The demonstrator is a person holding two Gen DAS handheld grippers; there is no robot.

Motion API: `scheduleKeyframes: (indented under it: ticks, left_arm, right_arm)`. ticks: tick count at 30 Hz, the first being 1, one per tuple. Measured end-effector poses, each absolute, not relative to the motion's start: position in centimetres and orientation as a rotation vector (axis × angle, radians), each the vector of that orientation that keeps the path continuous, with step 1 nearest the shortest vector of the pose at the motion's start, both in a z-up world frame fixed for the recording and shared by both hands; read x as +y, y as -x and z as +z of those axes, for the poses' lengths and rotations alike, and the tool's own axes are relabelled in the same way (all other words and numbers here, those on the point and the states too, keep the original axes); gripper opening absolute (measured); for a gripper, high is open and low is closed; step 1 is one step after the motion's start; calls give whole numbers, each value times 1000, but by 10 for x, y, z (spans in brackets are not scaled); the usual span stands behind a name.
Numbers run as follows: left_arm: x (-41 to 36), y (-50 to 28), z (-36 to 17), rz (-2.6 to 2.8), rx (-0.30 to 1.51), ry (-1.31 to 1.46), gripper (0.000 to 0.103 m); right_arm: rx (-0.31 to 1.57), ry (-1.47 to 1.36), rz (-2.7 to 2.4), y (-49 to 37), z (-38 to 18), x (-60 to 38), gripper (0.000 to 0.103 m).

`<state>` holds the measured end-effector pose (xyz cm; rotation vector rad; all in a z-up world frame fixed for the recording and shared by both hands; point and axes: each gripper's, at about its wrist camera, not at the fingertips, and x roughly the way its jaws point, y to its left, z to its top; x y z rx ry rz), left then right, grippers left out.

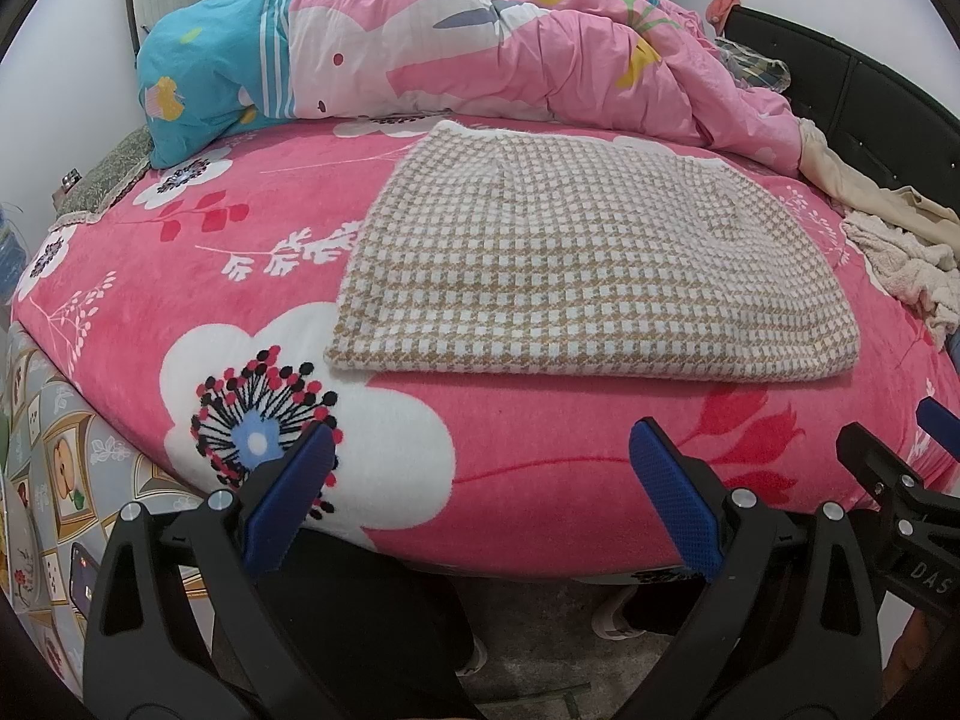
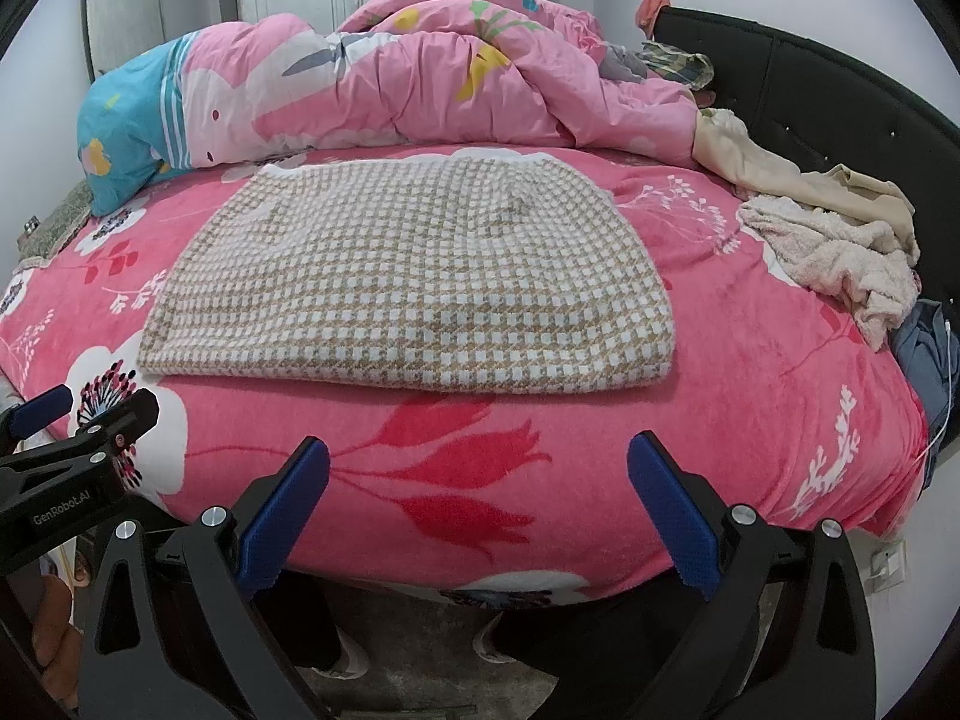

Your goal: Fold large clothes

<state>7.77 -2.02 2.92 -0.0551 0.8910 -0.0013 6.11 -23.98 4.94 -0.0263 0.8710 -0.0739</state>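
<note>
The checked garment (image 1: pixel 543 258) is lying flat in the middle of the bed, already folded into a broad, rounded rectangle. Its long axis is running left to right across the bed, and its thick folded edge is facing me on the near side, while the far edge is pointing toward the bunched duvet (image 1: pixel 480 42). The fabric is looking soft and woolly, with a small beige and white houndstooth check, and its corners are rounded.

I am holding my left gripper (image 1: pixel 480 498) low at the near edge of the bed, with its two blue ribbed fingers standing wide apart and holding nothing. My right gripper (image 2: pixel 480 498) is hovering the same way just beside it, its fingers also spread apart and empty. Both are well short of the garment and are not touching it.

The garment is resting on a pink fleece blanket (image 1: pixel 180 276) with big white flowers. Behind it the pink and blue duvet is piling up along the far side. On the right, a heap of cream and beige clothes (image 2: pixel 840 252) is lying near the dark headboard (image 2: pixel 810 84). Between my fingers and the garment only bare blanket is showing.
</note>
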Motion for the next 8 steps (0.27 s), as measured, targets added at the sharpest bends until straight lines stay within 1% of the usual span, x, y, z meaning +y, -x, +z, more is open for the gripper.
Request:
scheduleKeyframes:
  ticks: [8]
  left_arm:
    - [-20,-78,30,-1,892,55,95]
  right_arm:
    - [870,24,-74,-61,49,-240,97]
